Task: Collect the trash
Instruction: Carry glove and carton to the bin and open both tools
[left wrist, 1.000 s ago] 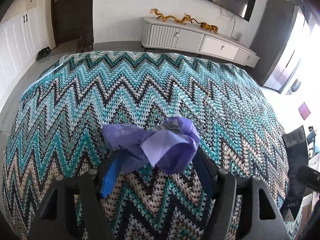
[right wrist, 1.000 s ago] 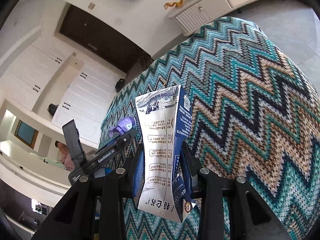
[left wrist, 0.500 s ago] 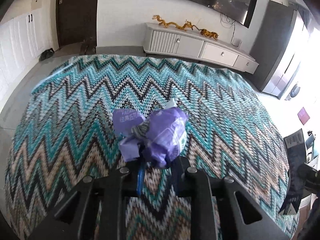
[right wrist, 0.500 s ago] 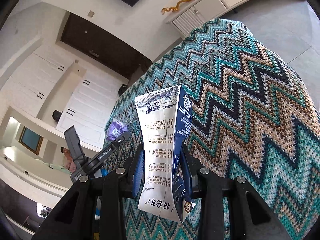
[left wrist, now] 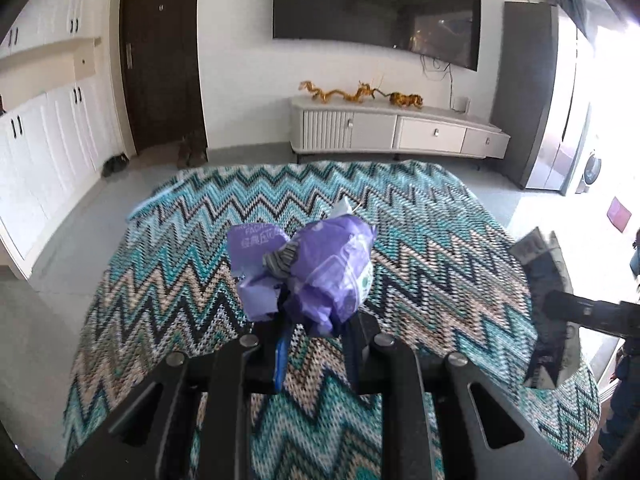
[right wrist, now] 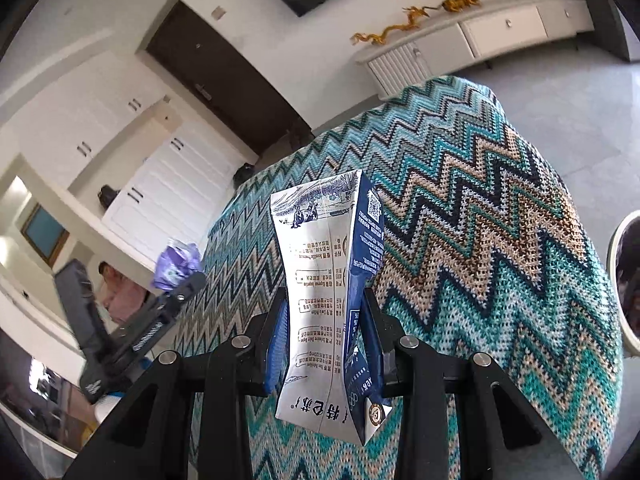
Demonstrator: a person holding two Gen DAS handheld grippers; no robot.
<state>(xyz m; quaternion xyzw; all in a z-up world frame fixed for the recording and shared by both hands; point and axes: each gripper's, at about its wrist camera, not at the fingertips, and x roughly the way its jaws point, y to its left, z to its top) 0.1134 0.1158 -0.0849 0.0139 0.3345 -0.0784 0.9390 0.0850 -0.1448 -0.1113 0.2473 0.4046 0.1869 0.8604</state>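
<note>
My left gripper (left wrist: 316,332) is shut on a crumpled purple plastic wrapper (left wrist: 320,268) and holds it above the zigzag knit blanket (left wrist: 420,240). My right gripper (right wrist: 326,340) is shut on a squashed white and blue milk carton (right wrist: 324,296), also held above the blanket (right wrist: 500,240). The carton and right gripper show at the right edge of the left wrist view (left wrist: 548,308). The wrapper shows at the left of the right wrist view (right wrist: 176,264), in the left gripper.
A white TV cabinet (left wrist: 396,132) with gold dragon figures stands against the far wall under a TV (left wrist: 376,4). A dark door (left wrist: 160,64) and white cupboards (left wrist: 44,152) are on the left. A white round rim (right wrist: 618,280) shows at the right edge.
My left gripper closed on the purple wrapper and lifted it up from the blanket. My right gripper kept its hold on the carton and rose slightly.
</note>
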